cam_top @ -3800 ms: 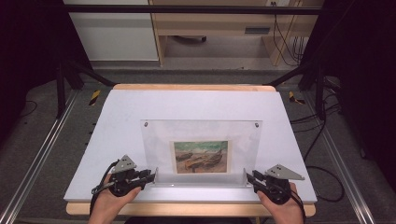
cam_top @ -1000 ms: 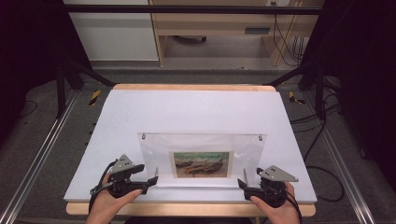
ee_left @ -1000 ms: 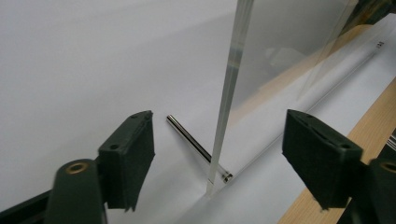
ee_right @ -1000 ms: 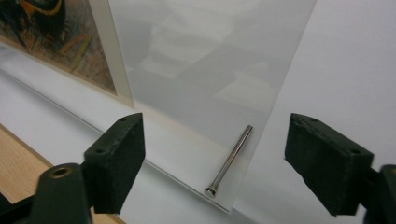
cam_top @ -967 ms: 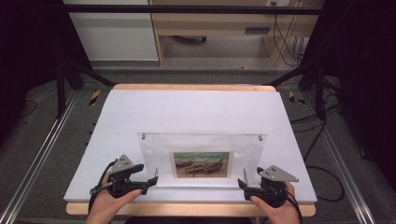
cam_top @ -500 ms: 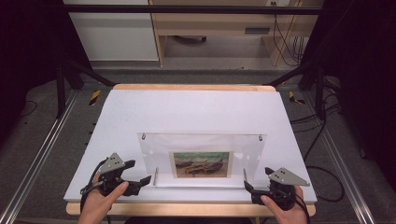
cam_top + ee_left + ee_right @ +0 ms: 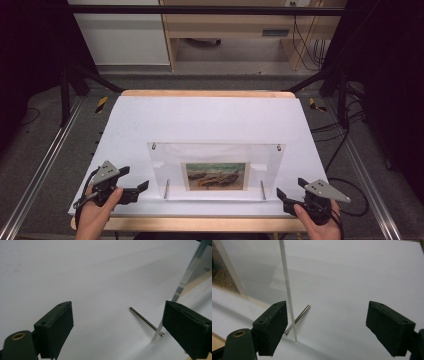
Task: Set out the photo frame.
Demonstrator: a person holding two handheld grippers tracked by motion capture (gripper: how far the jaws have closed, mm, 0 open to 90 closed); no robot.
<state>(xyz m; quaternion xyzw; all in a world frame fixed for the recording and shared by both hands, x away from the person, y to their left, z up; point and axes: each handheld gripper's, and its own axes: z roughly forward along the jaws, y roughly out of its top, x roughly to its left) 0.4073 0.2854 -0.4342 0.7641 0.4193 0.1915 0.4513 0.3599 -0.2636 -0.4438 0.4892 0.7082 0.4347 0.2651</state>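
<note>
Jaws of both tools stand apart with nothing between them: your left gripper (image 7: 142, 188) is just outside the left edge of the clear acrylic photo frame (image 7: 216, 170), your right gripper (image 7: 280, 195) just off its lower right corner. The left jaws have just been opening, the right ones closing a little, both empty. The frame stands upright on the white table (image 7: 210, 117), propped on its two metal standoff pins (image 7: 143, 319), the boat picture (image 7: 216, 175) facing you. Withdraw sideways and level, I'd judge. Keep your right tool's inner pad (image 7: 272, 325) off the pane edge beside it, since a nudge could tip the frame.
</note>
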